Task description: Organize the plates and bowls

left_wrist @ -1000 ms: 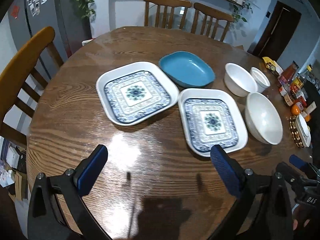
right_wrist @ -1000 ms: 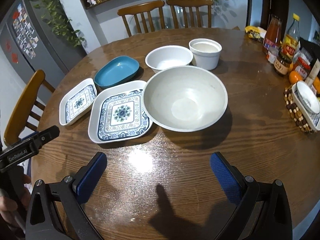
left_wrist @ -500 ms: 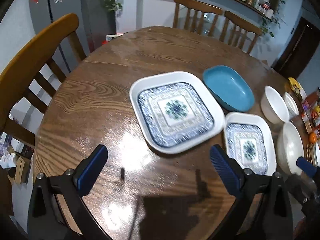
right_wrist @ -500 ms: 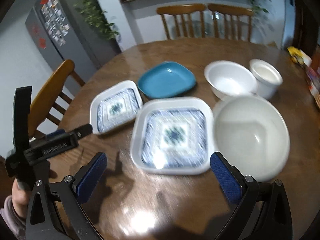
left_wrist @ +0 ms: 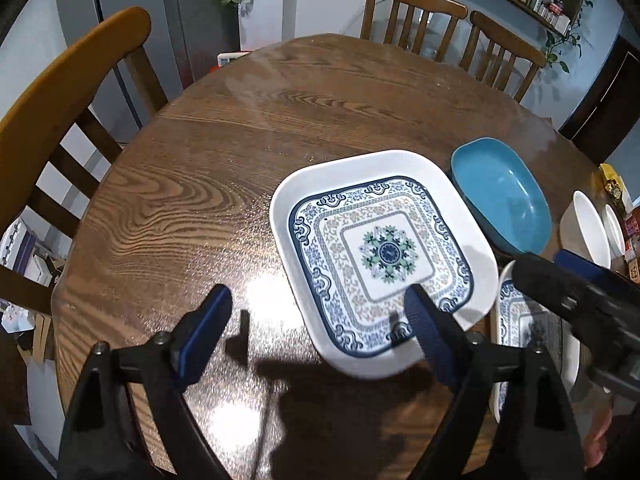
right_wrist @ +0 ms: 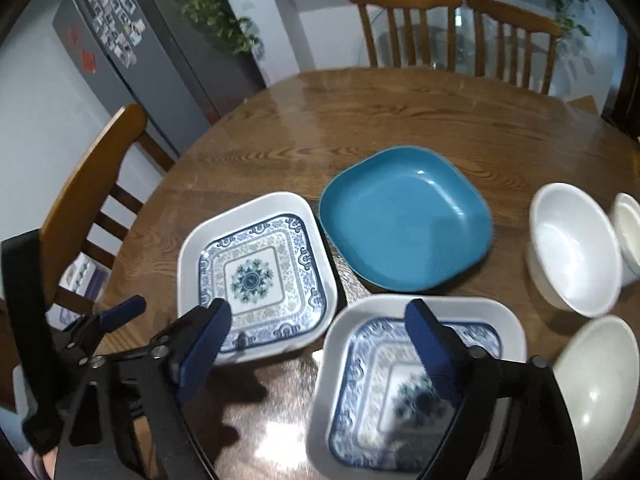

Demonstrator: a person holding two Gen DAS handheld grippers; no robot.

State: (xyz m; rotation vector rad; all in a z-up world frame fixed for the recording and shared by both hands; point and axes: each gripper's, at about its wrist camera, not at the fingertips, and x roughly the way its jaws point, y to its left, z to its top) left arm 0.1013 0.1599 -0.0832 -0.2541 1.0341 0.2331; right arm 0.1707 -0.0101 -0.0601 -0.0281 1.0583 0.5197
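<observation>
From the left wrist view I look down on the round wooden surface (left_wrist: 192, 184), and my left tool (left_wrist: 316, 320) hangs over its near part with the jaws fairly wide; they have just been closing a little, and nothing is pinched. Its right pad overlaps the near corner of the left patterned plate (left_wrist: 380, 252), but I cannot tell whether it touches. That plate is square with rounded corners, a white rim, blue scrollwork and a green-blue flower at its centre; it holds nothing. Just beyond it sits the teal dish (left_wrist: 504, 204), empty. Only this view shows the bare left half of the surface. At the right edge the right tool (left_wrist: 576, 280) cuts in, blurred, hiding most of the second patterned plate (left_wrist: 524, 320).

From the right wrist view I get that second plate (right_wrist: 416, 380) in full: same pattern, empty, lying directly under my right tool (right_wrist: 318, 334). The jaws here are also fairly wide, have just been closing somewhat, and grip nothing. The left plate (right_wrist: 256, 276) lies just beside it, the teal dish (right_wrist: 404, 220) behind both. This view alone shows the white bowls properly: a medium bowl (right_wrist: 572, 248), a small cup-like bowl (right_wrist: 630, 232) against it, and a large bowl (right_wrist: 596, 380) at the near right, all empty.
</observation>
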